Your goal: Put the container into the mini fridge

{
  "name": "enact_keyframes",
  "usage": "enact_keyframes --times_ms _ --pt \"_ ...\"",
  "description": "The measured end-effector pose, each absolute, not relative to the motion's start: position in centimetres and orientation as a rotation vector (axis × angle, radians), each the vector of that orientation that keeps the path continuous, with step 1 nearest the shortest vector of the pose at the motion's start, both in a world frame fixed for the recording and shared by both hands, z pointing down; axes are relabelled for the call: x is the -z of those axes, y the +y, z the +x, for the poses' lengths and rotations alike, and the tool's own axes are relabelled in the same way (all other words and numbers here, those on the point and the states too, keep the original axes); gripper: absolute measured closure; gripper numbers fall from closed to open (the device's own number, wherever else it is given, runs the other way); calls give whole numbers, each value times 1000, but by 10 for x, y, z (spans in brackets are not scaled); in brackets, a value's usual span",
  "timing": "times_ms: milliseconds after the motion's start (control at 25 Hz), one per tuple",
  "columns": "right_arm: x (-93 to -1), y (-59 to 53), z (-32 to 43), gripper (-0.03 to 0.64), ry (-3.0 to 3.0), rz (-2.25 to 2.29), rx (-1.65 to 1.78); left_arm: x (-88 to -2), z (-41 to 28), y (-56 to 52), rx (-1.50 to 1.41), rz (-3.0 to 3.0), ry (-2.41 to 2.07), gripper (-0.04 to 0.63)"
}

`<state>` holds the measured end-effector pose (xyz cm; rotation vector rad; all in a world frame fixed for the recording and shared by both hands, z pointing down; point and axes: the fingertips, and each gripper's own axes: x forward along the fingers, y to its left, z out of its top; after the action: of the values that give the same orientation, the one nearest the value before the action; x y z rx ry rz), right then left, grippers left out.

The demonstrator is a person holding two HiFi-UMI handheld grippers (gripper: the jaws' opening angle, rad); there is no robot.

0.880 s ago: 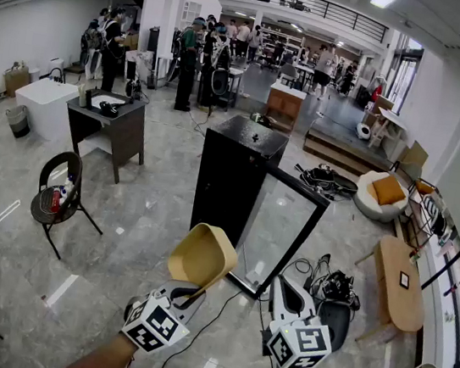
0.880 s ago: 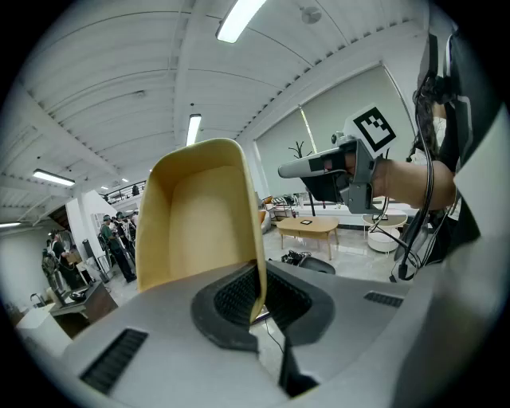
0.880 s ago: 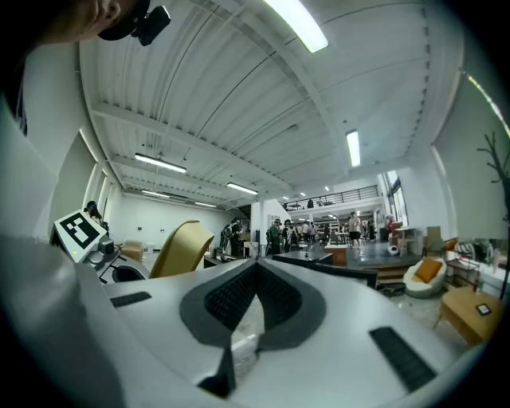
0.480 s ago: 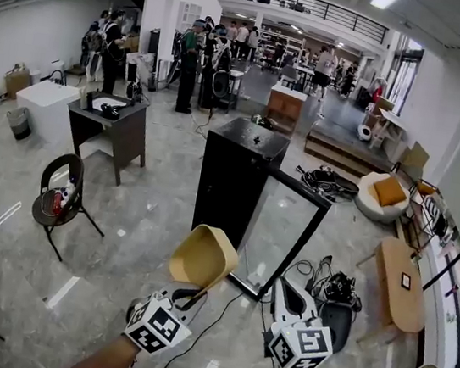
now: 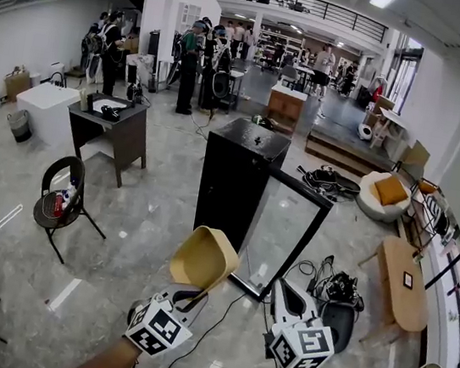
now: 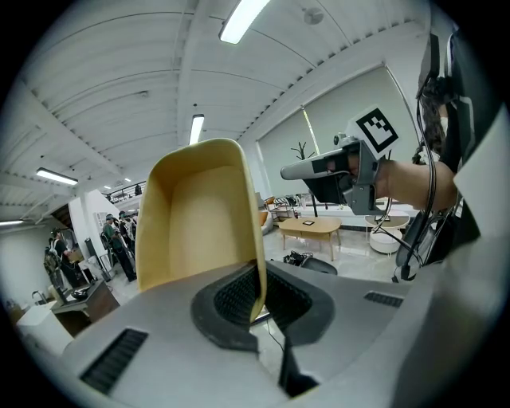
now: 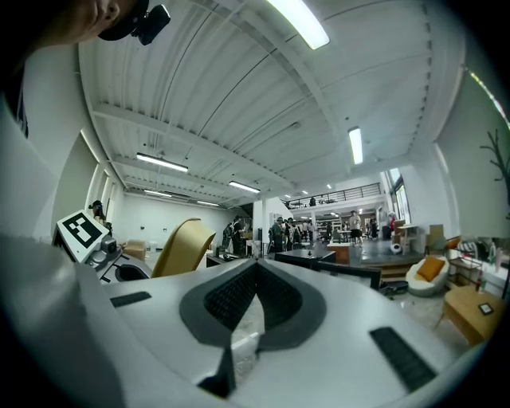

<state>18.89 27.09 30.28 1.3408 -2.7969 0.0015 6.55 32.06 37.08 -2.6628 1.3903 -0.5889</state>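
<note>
i'm holding the left gripper clenched on one side wall of the tan container, in the air near the open mini fridge. its long axis is rising away from the jaws, hollow side facing back along the gripper. the right gripper is clenching on nothing.

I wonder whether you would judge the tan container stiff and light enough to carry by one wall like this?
Probably light: the left claw grips the container by one thin wall alone, and it stands up without sagging. It seems fairly stiff, since the walls show no bowing. It looks empty inside, and with so small a hold it might pivot or slip if jolted.
</note>
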Motion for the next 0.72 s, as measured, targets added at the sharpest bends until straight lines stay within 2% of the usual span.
enact_keyframes --times_ms 720 --pt "-309 274 134 604 -2755 1348 65 -364 21 319 508 -2692 1304 583"
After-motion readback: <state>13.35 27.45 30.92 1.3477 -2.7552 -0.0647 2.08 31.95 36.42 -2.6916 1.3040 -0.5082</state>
